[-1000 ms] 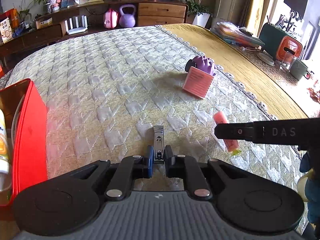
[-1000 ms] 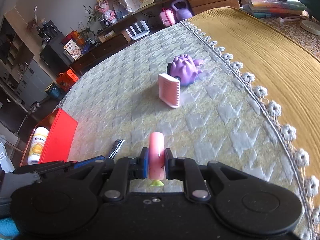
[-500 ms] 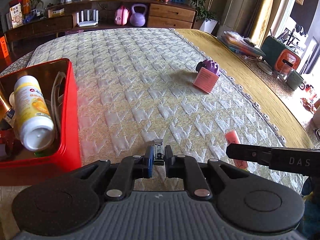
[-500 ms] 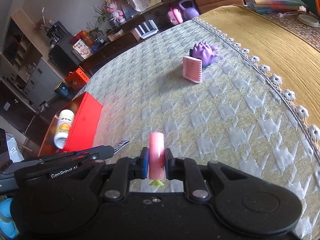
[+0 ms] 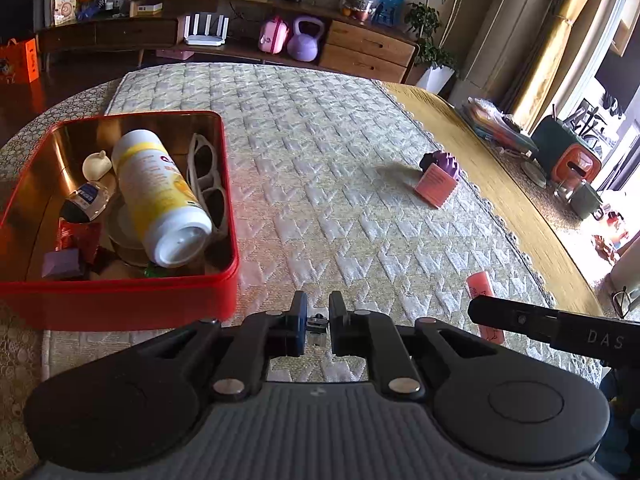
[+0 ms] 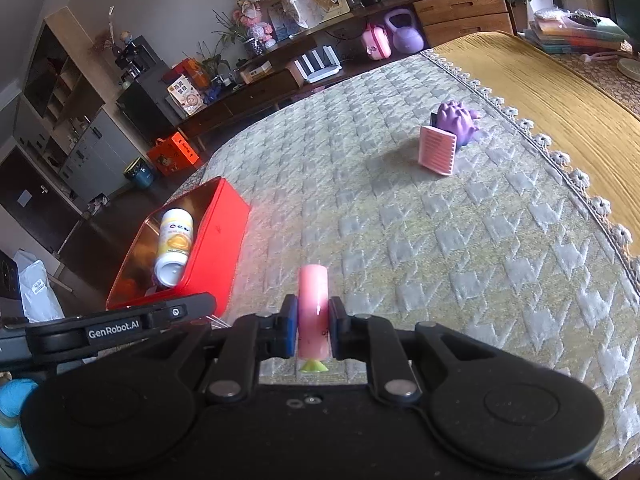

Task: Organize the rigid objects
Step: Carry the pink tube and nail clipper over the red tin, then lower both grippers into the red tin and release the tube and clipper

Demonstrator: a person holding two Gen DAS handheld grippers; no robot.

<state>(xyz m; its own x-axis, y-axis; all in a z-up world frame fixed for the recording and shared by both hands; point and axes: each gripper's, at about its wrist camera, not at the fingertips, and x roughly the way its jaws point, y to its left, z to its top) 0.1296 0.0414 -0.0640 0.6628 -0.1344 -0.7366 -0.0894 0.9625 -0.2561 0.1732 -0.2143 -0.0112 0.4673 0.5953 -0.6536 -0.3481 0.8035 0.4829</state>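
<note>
Both grippers have lifted and swung toward the red tin (image 5: 120,300), now just ahead of the left gripper (image 5: 318,322). Its fingers pinch a small metal nail clipper (image 5: 317,320); the right gripper (image 6: 314,330) clamps a pink tube (image 6: 314,312). Farther off, a pink comb (image 6: 437,151) leans by a purple toy (image 6: 456,120) on the bed (image 5: 340,184). The crowded tin may bounce the clipper out. Readable: "GenRobot.AI", "DAS".
</note>
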